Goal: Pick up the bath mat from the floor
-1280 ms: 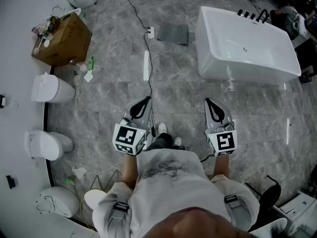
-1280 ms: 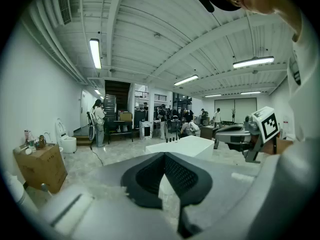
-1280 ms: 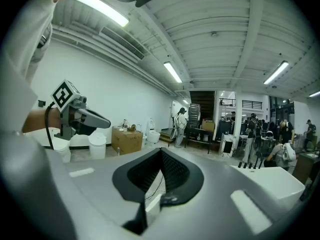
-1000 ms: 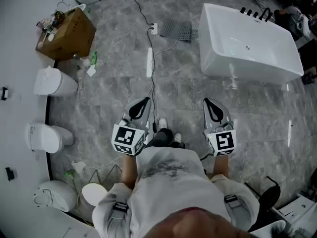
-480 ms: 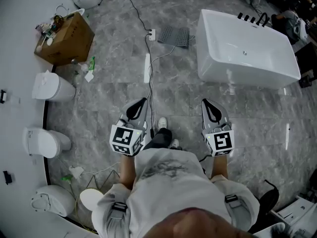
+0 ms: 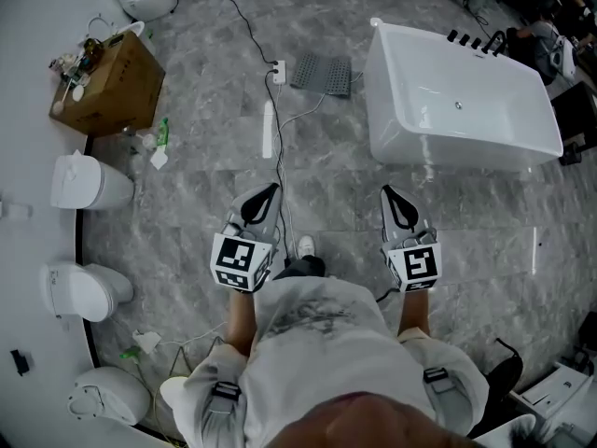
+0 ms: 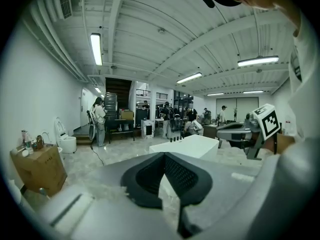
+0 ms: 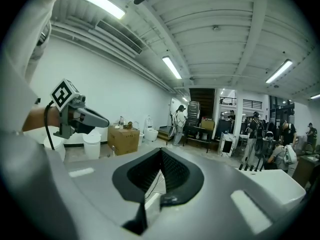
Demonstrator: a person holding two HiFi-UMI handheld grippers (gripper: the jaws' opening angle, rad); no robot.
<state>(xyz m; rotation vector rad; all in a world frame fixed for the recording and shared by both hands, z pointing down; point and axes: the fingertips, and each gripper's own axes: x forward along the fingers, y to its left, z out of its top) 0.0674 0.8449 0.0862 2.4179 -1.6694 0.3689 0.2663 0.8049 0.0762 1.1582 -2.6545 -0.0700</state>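
Bath mat (image 6: 322, 73) grey, dotted, flat on floor beside bathtub (image 6: 448, 147); left tongs (image 6: 272, 189), right tongs (image 6: 389, 191) closed, empty.

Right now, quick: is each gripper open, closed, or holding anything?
Left gripper: closed, holding nothing.
Right gripper: closed, holding nothing.

Pale printed T-shirt (image 6: 312, 329), buckled straps (image 6: 222, 392), grey left hand-held gripper (image 6: 268, 190), right hand-held gripper (image 6: 391, 192), marker cubes (image 6: 240, 261)

A white freestanding bathtub (image 6: 462, 101) is standing on the grey marble floor (image 6: 205, 213). A cluttered cardboard box (image 6: 107, 82) and a row of toilets (image 6: 89, 183) are lining the left wall. A black cable (image 6: 244, 21) is trailing towards a white plug block (image 6: 278, 66).
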